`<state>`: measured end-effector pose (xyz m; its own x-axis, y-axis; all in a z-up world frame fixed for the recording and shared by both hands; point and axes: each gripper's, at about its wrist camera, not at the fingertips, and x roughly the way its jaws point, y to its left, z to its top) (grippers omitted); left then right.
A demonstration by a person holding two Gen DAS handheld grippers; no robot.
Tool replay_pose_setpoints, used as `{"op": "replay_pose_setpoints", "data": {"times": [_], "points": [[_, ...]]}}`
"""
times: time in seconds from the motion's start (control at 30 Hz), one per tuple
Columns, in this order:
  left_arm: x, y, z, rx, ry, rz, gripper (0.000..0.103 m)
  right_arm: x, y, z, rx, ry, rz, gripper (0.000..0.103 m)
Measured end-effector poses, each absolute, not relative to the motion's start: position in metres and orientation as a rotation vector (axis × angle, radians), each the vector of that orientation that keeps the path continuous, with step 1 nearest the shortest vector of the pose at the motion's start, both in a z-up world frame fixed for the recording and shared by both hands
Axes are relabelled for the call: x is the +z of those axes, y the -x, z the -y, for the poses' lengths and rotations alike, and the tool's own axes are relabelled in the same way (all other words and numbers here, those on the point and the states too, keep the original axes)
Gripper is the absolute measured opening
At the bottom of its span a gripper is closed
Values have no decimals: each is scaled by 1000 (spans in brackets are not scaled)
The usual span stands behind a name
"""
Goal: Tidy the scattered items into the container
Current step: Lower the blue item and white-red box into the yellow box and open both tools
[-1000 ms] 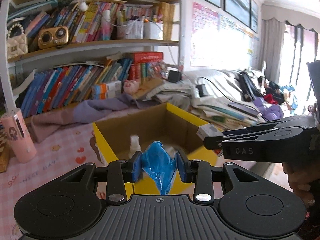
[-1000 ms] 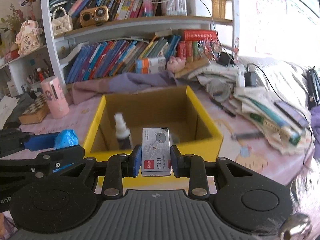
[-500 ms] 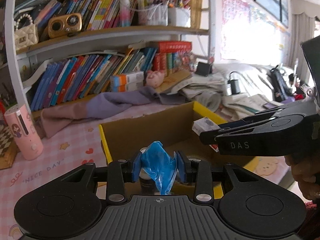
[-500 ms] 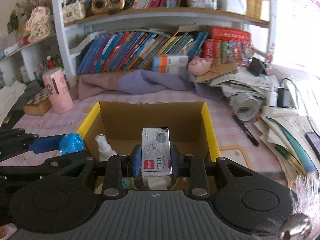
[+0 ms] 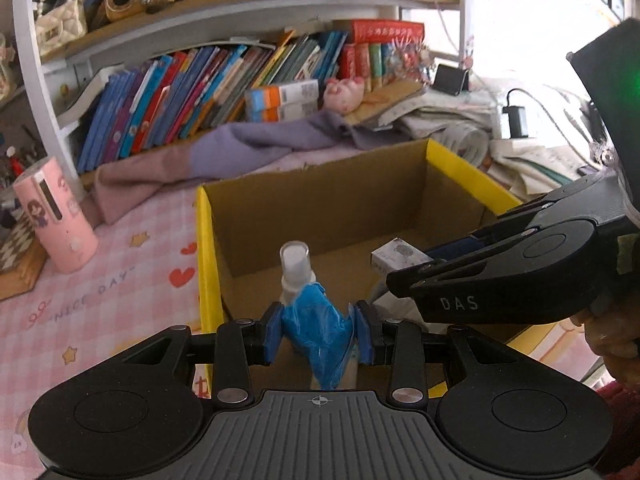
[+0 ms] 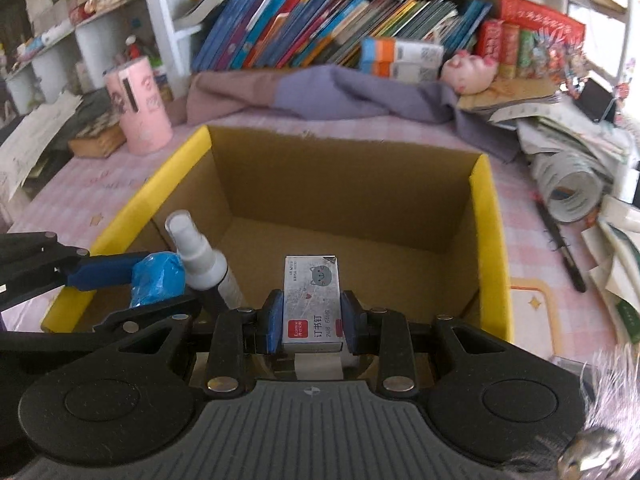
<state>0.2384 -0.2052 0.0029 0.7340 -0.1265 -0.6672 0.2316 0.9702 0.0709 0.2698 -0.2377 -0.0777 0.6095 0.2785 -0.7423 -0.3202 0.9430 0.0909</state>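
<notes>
My left gripper [image 5: 318, 334] is shut on a crumpled blue plastic bag [image 5: 318, 328] and holds it over the near left corner of the yellow cardboard box [image 5: 206, 248]. My right gripper [image 6: 311, 320] is shut on a small grey staple box [image 6: 312, 300] with a cat face, held over the near edge of the same box [image 6: 490, 232]. A white spray bottle [image 6: 200, 258] leans inside the box at its left; it also shows in the left wrist view [image 5: 295, 268]. The right gripper with its staple box [image 5: 398, 254] shows at the right of the left wrist view.
The box stands on a pink checked tablecloth [image 5: 100, 280]. A pink cylinder [image 6: 138, 110] and a wooden chessboard [image 6: 96, 140] stand to its left. A purple cloth [image 6: 340, 92] lies behind. Papers, a tape roll [image 6: 568, 190] and a pen [image 6: 564, 248] lie to the right. Bookshelves stand behind.
Both grippers have moved forward and lower over the box, each still holding its item. The box interior and the spray bottle now fill more of both views.
</notes>
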Motion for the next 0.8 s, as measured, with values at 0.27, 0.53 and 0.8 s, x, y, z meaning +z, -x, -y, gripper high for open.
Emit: {"op": "replay_pose_setpoints", "data": {"times": [0.27, 0.53, 0.8], "points": [[-1, -238, 204, -159, -116, -726, 38, -87, -278, 239, 384, 47, -878, 28], [5, -225, 205, -127, -110, -673, 67, -82, -273, 243, 398, 33, -838, 38], [16, -209, 205, -105, -139, -602, 80, -65, -258, 250, 365, -7, -754, 49]]}}
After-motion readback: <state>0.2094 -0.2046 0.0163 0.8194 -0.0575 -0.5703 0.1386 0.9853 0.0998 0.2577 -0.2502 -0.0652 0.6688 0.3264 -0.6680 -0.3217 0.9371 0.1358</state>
